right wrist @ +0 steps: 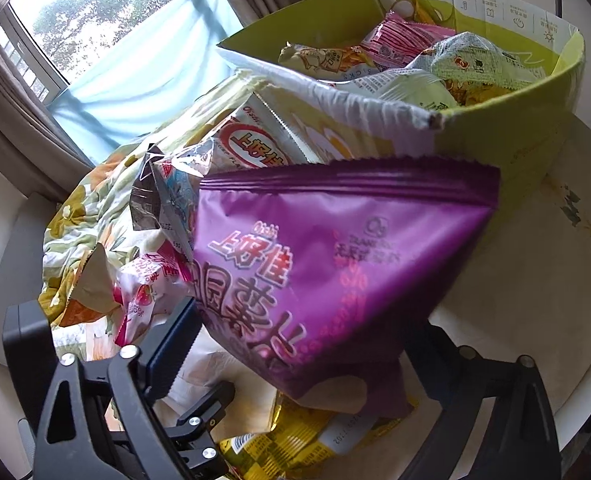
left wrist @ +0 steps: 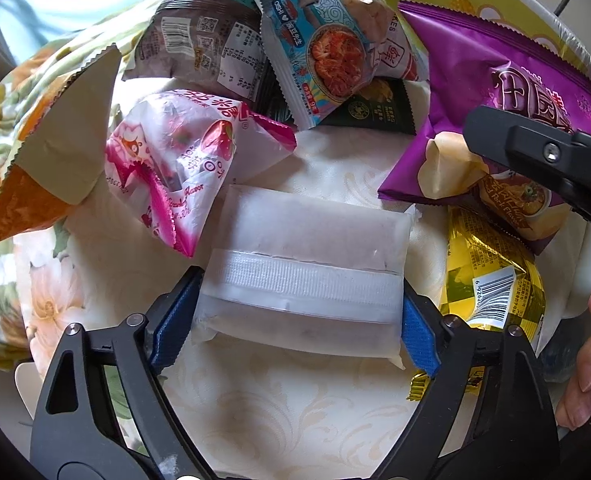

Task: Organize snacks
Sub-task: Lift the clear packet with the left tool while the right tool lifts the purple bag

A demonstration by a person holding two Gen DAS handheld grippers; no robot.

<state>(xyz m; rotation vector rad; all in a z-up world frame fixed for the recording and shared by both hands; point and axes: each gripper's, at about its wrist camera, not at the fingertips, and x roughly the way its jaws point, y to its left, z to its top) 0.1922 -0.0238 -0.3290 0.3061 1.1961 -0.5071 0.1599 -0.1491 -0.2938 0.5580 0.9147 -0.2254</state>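
Purple chip bag (right wrist: pixel 335 264) sits pinched in the right gripper (right wrist: pixel 295 344) fingers; left gripper (left wrist: pixel 295 312) fingers clamp the frosted packet (left wrist: pixel 307 276). Lift both clear before the green box (right wrist: pixel 507 136).

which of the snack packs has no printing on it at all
The frosted white pack held between the left claw's blue pads. It is plain and translucent, while every other packet around it carries coloured print.
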